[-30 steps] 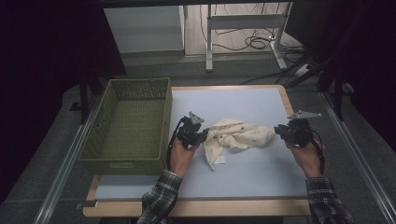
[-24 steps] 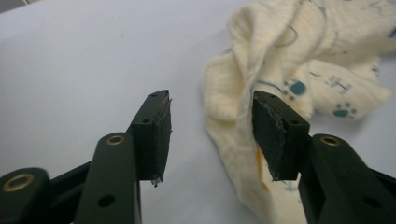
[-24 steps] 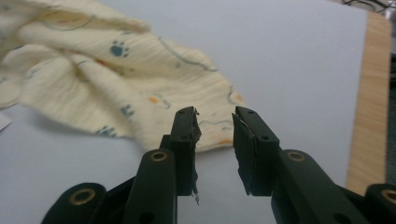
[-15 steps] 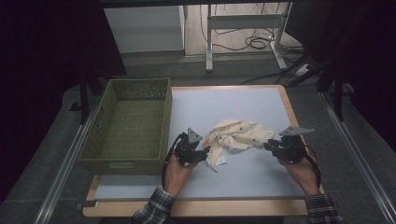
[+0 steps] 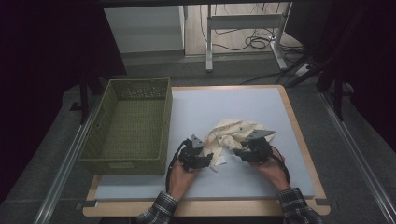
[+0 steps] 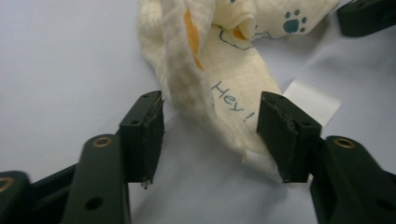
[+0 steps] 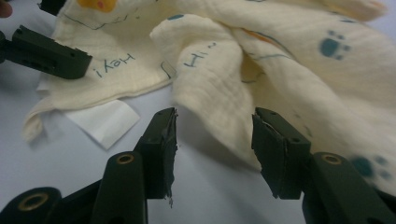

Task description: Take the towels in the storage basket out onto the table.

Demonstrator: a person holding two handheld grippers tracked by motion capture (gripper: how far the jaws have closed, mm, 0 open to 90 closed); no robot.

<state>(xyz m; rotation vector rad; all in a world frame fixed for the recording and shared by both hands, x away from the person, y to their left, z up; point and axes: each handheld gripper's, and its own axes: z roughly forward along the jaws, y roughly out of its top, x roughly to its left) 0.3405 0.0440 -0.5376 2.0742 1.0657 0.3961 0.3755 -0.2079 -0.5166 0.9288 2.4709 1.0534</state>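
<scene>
Cloth cut off by top and right edges in right gripper view

One cloth, one basket, two grippers, one table.

A single crumpled cream muslin cloth printed with blue paw marks lies at the centre of the high view, carrying one white sewn-in label. One olive-green woven rectangular basket sits at centre left. Two black two-jaw grippers appear at lower centre, the left gripper and the right gripper, each held by one hand. One wood-edged table with a pale grey top bears them all.
</scene>
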